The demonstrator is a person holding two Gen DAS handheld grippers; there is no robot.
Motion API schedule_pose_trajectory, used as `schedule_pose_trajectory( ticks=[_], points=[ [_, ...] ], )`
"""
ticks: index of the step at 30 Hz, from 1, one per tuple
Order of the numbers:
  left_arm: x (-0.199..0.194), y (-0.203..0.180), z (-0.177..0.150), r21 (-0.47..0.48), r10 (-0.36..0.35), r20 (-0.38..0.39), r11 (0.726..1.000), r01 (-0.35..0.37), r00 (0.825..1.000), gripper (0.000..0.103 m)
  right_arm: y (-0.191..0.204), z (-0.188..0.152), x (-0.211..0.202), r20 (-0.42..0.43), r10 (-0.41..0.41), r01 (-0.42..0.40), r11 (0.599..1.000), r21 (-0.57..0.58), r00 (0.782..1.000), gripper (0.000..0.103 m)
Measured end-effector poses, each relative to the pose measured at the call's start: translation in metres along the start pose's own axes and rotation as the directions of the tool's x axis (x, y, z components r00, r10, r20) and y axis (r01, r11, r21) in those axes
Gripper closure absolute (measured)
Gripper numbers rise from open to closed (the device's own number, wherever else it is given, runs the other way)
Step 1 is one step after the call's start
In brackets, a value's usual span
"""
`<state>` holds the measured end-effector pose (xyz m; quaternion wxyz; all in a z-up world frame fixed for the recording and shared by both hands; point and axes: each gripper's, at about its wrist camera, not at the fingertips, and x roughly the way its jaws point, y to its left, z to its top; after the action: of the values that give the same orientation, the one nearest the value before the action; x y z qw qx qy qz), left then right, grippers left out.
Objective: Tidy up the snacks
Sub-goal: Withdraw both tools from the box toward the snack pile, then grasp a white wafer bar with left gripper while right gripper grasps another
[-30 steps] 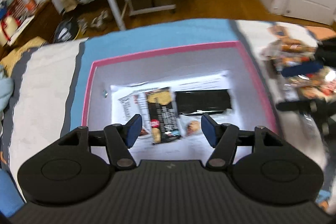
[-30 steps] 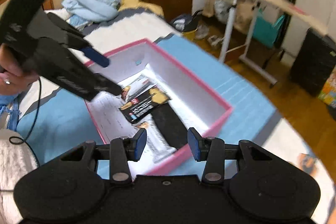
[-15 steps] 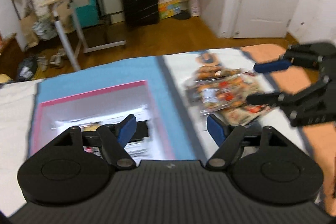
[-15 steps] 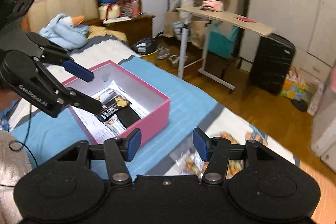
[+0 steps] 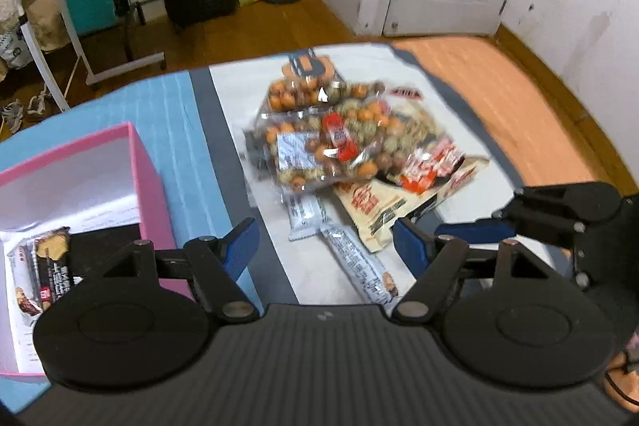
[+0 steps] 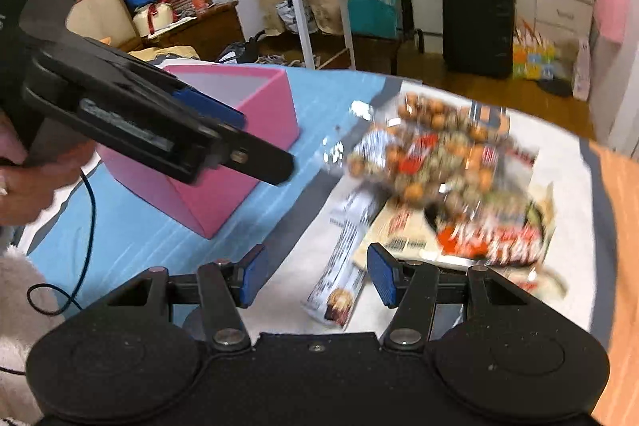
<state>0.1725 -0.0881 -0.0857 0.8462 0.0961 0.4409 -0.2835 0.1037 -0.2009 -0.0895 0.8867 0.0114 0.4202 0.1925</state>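
Left wrist view now faces the heap of snacks (image 5: 351, 146) on the bed (image 5: 531, 114), where a second ago it looked straight down into the pink box (image 5: 147, 182); that box now sits at nine o'clock, with a few bars lying flat inside. Both hands have swung across from box to heap, so I judge one drop-off done and another pick-up starting. The left gripper (image 5: 325, 248) is empty, its jaws parted and lately widened, with a long white bar (image 5: 359, 266) on the bed beyond them. The right gripper (image 6: 317, 276) has likewise been opening and grips nothing; a white bar (image 6: 343, 266) lies beyond its gap. Motion blur smears the heap at twelve o'clock, so labels and the number of packets are unreadable, and the box's near corner is cut off.
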Motion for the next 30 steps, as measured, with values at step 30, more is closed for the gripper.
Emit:
schedule_pose_trajectory(
  ticks=[30],
  points=[
    [0.148,0.018,-0.017,-0.071,0.116,0.057,0.991,-0.112,0.992,0.062,0.008,-0.051,0.083,0.08,-0.185,0.178,0.98,0.091,0.979,0.051]
  ],
)
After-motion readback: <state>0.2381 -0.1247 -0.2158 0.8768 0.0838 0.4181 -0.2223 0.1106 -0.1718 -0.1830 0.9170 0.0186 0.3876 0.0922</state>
